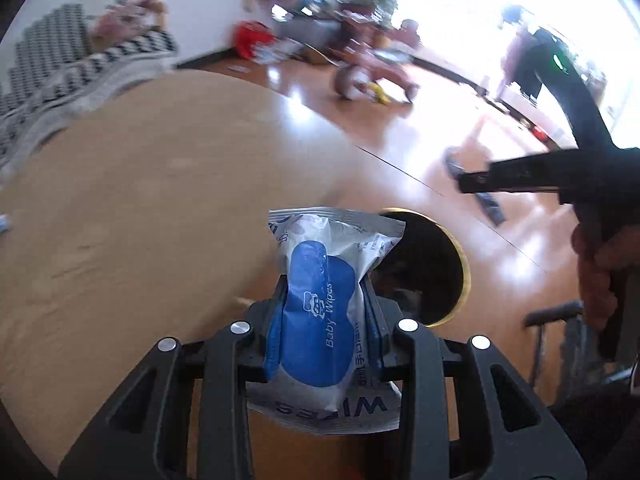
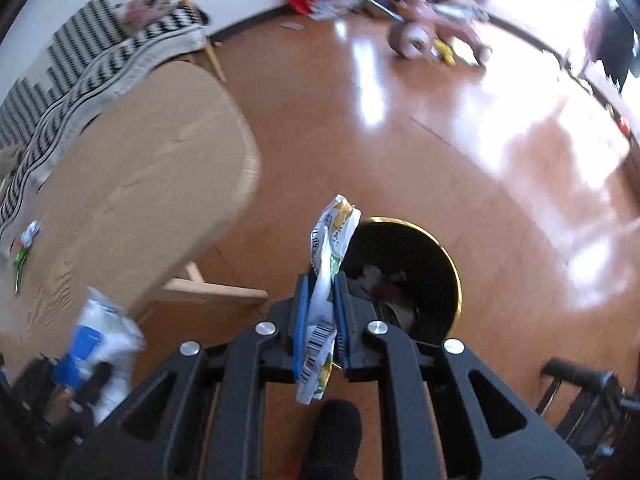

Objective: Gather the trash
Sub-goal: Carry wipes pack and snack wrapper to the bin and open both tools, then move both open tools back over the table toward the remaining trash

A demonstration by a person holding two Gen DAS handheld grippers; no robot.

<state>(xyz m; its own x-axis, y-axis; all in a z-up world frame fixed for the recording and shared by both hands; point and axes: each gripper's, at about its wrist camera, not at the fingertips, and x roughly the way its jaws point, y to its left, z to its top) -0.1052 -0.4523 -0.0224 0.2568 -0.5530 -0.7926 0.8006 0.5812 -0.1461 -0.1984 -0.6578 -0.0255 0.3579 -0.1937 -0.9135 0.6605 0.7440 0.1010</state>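
Observation:
My left gripper is shut on a grey and blue baby wipes pack, held above the table edge beside a black, gold-rimmed trash bin on the floor. My right gripper is shut on a white, green and yellow wrapper, held over the near rim of the same bin, which has trash inside. The right gripper also shows in the left wrist view at far right. The wipes pack appears blurred in the right wrist view at lower left.
A round light wood table stands left of the bin, with a small green and white scrap on it. A striped sofa lies behind. Toys and a tricycle are on the glossy wood floor. A black frame stands at lower right.

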